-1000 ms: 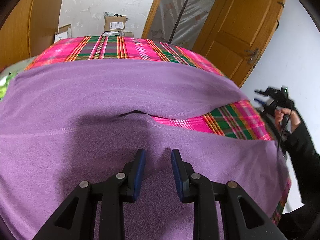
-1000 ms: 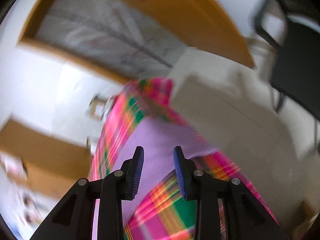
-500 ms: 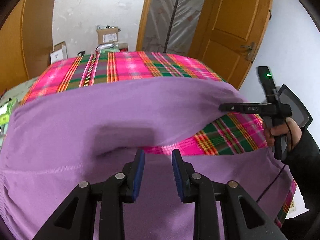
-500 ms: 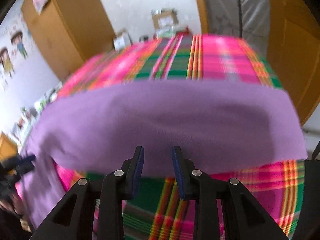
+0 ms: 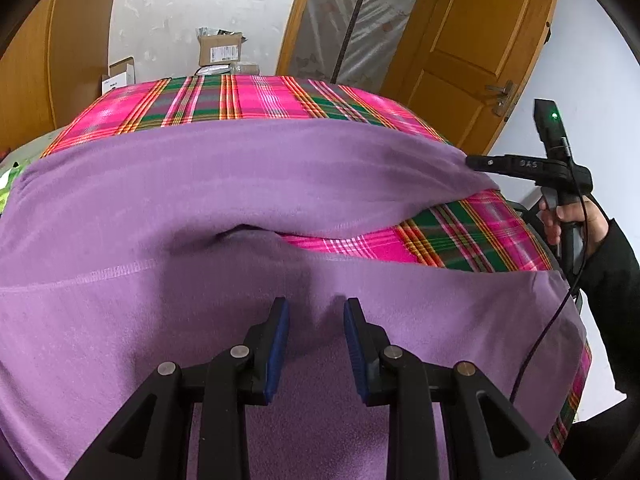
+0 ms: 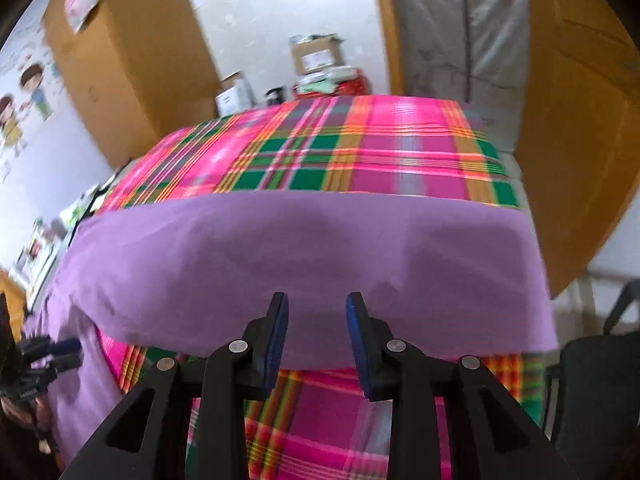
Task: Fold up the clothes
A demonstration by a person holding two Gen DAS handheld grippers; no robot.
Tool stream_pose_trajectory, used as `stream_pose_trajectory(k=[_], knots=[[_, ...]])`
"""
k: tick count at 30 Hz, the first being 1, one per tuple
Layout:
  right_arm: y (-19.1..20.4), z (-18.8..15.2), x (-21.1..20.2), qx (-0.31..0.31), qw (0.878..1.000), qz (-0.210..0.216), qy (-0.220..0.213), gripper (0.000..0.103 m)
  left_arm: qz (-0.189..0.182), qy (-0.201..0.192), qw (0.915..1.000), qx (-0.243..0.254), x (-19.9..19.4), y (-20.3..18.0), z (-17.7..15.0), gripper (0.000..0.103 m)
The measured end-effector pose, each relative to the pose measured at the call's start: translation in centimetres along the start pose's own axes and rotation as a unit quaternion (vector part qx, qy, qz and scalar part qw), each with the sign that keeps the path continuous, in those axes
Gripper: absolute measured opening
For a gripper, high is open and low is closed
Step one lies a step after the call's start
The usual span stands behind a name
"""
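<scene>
A purple fleece garment (image 5: pixel 248 176) lies spread across a table under a pink and green plaid cloth (image 5: pixel 256 100). Its far part runs as a wide band across the table, and a strip of plaid shows between that band and the near part. My left gripper (image 5: pixel 316 308) rests on the near part with its jaws apart; the cloth puckers slightly between the fingertips. In the right wrist view my right gripper (image 6: pixel 316 304) hovers over the band's near edge (image 6: pixel 312 272), jaws opening, nothing pinched. From the left wrist view, the right gripper (image 5: pixel 474 161) reaches the band's right corner.
A person's hand (image 5: pixel 568 216) in a black sleeve holds the right gripper beyond the table's right edge. Cardboard boxes (image 5: pixel 220 50) stand behind the table. A wooden door (image 5: pixel 480 48) is at the back right, and a dark chair (image 6: pixel 596 392) stands to the right.
The right gripper has rolled upright and swung in over the right end of the purple band. The left gripper stays on the near part of the garment.
</scene>
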State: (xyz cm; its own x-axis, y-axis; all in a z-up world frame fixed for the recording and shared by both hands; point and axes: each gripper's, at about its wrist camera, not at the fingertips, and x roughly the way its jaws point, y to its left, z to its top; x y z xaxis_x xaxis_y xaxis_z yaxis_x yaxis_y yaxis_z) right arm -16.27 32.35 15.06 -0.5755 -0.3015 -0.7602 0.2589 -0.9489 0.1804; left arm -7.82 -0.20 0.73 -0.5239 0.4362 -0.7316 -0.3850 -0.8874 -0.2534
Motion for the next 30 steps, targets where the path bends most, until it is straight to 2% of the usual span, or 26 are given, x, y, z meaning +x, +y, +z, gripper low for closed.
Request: stream_pose_trajectory(k=[3,6,10,14,17,21,23,30], knots=[[1.5,-0.1,1.7,-0.029,0.999,-0.004,0.014,0.032,-0.006,-0.001,1.0000,-0.004,-0.1,0.2,-0.1,0.029],[1.1,-0.5,3.0,-0.023,0.999,-0.017,0.037,0.030,-0.015,-0.002,0.9998,-0.013,-0.2,0.6,0.0,0.029],[-0.9,-0.7,1.5,-0.001,1.000,-0.023,0.014,0.030,-0.029,-0.005,0.9992,-0.027,-0.2,1.1,0.0,0.029],[-6.0,-0.1,0.2,0.088,0.994,-0.057,-0.023,0.030,-0.030,-0.005,0.9991,-0.029,-0.1,1.2,-0.1,0.029],[-8.2,0.7,0.6,0.122,0.990,-0.060,-0.025,0.030,-0.026,-0.004,0.9993,-0.025,0.0,1.0,-0.1,0.029],[-9.3,1.1,2.5,0.134,0.988,-0.069,-0.011,0.030,-0.022,-0.004,0.9995,-0.021,0.0,0.9,-0.1,0.029],[-9.5,1.4,2.5,0.137,0.988,-0.076,-0.019,0.030,-0.018,-0.003,0.9997,-0.018,0.0,0.8,-0.1,0.029],[-9.1,1.7,1.9,0.140,0.986,-0.087,-0.004,0.030,-0.014,-0.003,0.9998,-0.015,0.0,0.7,-0.1,0.029]])
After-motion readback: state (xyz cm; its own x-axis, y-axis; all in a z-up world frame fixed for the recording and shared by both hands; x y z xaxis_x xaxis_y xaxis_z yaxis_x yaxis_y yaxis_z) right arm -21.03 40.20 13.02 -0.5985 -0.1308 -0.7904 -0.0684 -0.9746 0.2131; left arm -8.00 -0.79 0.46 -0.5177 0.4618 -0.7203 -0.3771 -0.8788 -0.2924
